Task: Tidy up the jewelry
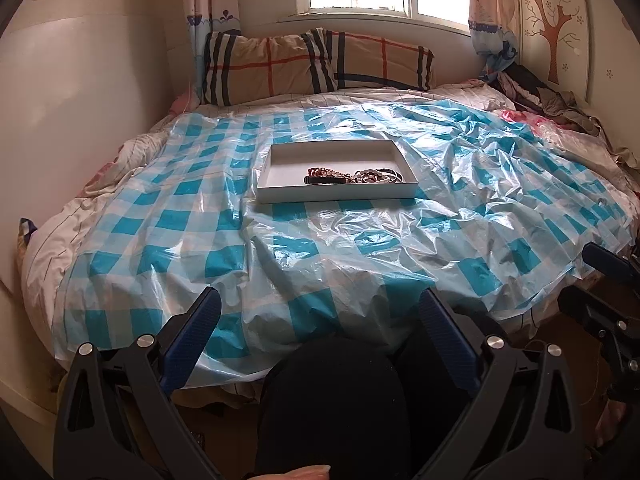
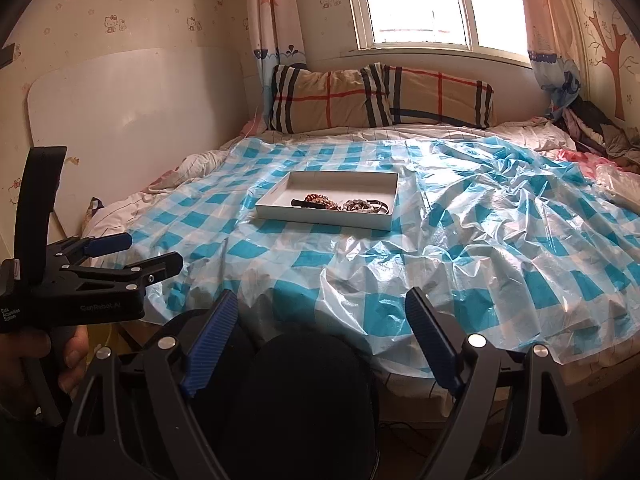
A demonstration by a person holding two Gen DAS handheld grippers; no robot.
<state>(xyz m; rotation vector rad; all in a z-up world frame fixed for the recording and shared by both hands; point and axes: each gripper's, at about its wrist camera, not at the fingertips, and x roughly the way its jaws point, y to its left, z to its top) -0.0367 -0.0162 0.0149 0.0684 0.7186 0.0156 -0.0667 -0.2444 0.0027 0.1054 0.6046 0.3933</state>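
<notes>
A shallow white tray (image 1: pixel 276 192) (image 2: pixel 276 210) lies on the bed's blue-checked plastic sheet (image 1: pixel 360 240) (image 2: pixel 460 240). Inside it sit beaded bracelets (image 1: pixel 326 174) (image 2: pixel 320 202), pale bead bracelets (image 1: pixel 370 176) (image 2: pixel 358 206) and a dark bangle (image 1: pixel 394 172) (image 2: pixel 380 203). My left gripper (image 1: pixel 320 300) is open over the bed's near edge, far short of the tray, with nothing between its blue pads. It also shows at the left of the right wrist view, where my left gripper (image 2: pixel 154 252) is held by a hand (image 2: pixel 74 354). My right gripper (image 2: pixel 320 304) is open and empty, also short of the tray.
Plaid pillows (image 1: pixel 316 66) (image 2: pixel 380 96) lean under the window (image 2: pixel 416 4) at the bed's head. A white board (image 2: pixel 132 128) stands against the left wall. Crumpled clothes (image 1: pixel 552 100) (image 2: pixel 600 132) pile at the far right. A dark round shape (image 1: pixel 332 404) (image 2: pixel 304 400) fills the space below each gripper.
</notes>
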